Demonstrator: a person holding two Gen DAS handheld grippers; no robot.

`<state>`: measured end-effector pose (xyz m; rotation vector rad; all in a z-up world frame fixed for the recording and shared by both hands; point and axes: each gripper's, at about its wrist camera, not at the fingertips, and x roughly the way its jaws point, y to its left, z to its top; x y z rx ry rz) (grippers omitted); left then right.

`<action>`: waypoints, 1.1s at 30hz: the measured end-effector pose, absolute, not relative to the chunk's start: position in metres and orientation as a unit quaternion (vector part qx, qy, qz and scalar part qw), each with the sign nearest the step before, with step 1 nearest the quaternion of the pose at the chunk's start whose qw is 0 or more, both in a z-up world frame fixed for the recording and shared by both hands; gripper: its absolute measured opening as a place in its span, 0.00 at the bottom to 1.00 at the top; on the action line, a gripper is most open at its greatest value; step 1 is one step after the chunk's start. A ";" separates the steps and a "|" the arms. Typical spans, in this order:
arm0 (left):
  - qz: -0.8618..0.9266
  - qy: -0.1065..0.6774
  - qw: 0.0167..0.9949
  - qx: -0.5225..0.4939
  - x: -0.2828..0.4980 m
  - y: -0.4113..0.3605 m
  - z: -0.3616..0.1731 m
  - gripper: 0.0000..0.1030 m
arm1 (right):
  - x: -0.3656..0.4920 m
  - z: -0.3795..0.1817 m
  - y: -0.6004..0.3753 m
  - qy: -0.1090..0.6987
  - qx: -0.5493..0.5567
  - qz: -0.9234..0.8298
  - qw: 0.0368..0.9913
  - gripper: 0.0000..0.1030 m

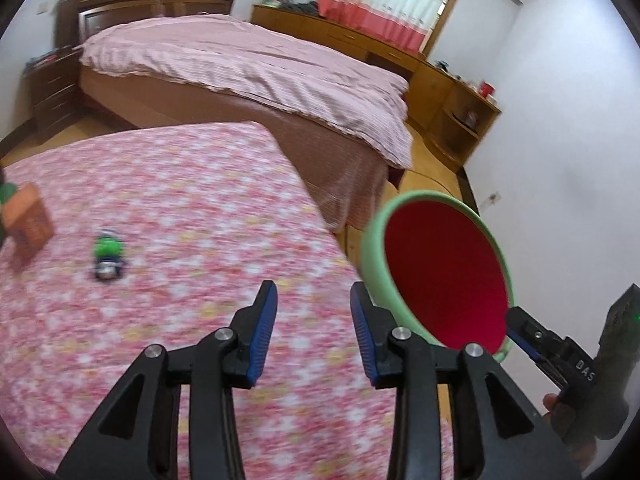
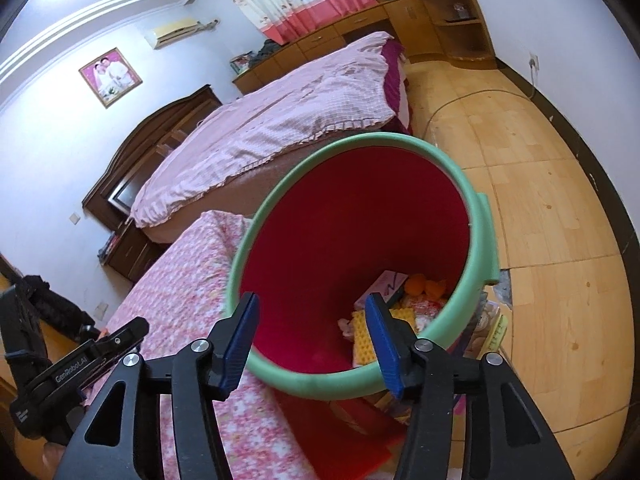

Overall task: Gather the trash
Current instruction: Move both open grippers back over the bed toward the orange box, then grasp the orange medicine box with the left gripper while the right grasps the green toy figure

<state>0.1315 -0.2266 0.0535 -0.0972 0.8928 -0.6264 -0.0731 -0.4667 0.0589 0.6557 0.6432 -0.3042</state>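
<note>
The trash bin, red inside with a green rim [image 2: 372, 135], stands at the edge of the table with the pink floral cloth [image 1: 180, 200]. At its bottom lie a yellow ridged piece [image 2: 362, 332], orange scraps [image 2: 424, 286] and a pink box [image 2: 386, 282]. My right gripper [image 2: 312, 298] is open above the bin's near rim, with nothing pressed between its pads. My left gripper [image 1: 313, 292] is open and empty over the cloth, to the left of the bin [image 1: 376, 248]. On the cloth at far left lie a small green object [image 1: 107, 248] and an orange box [image 1: 30, 216], both blurred.
A bed with a pink cover [image 1: 248, 68] stands behind the table, with a dark nightstand [image 1: 48, 92] to its left. Wooden cabinets [image 1: 452, 92] line the far wall. Wooden floor [image 2: 540, 200] lies right of the bin, and packages [image 2: 490, 328] sit at the bin's foot.
</note>
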 end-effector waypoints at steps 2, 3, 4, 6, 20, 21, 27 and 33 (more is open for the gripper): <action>-0.287 0.422 0.858 -0.048 0.134 -0.211 0.056 0.37 | -0.070 0.063 -0.458 0.310 0.308 -0.140 0.888 0.59; -0.282 0.421 0.861 -0.048 0.134 -0.206 0.057 0.37 | -0.068 0.065 -0.454 0.312 0.304 -0.136 0.890 0.59; -0.276 0.417 0.865 -0.048 0.135 -0.196 0.059 0.37 | -0.066 0.067 -0.449 0.313 0.301 -0.132 0.891 0.59; -0.265 0.411 0.871 -0.044 0.136 -0.183 0.062 0.37 | -0.060 0.071 -0.439 0.319 0.294 -0.125 0.892 0.62; -0.181 0.391 0.902 -0.021 0.165 -0.087 0.067 0.43 | -0.012 0.097 -0.360 0.332 0.241 -0.078 0.908 0.69; -0.173 0.389 0.904 -0.020 0.169 -0.080 0.066 0.45 | -0.006 0.097 -0.354 0.333 0.237 -0.074 0.910 0.69; -0.153 0.386 0.909 -0.021 0.194 -0.055 0.063 0.53 | 0.025 0.089 -0.329 0.345 0.236 -0.056 0.906 0.69; -0.145 0.397 0.906 -0.016 0.228 -0.045 0.050 0.63 | 0.058 0.074 -0.315 0.365 0.236 -0.047 0.899 0.70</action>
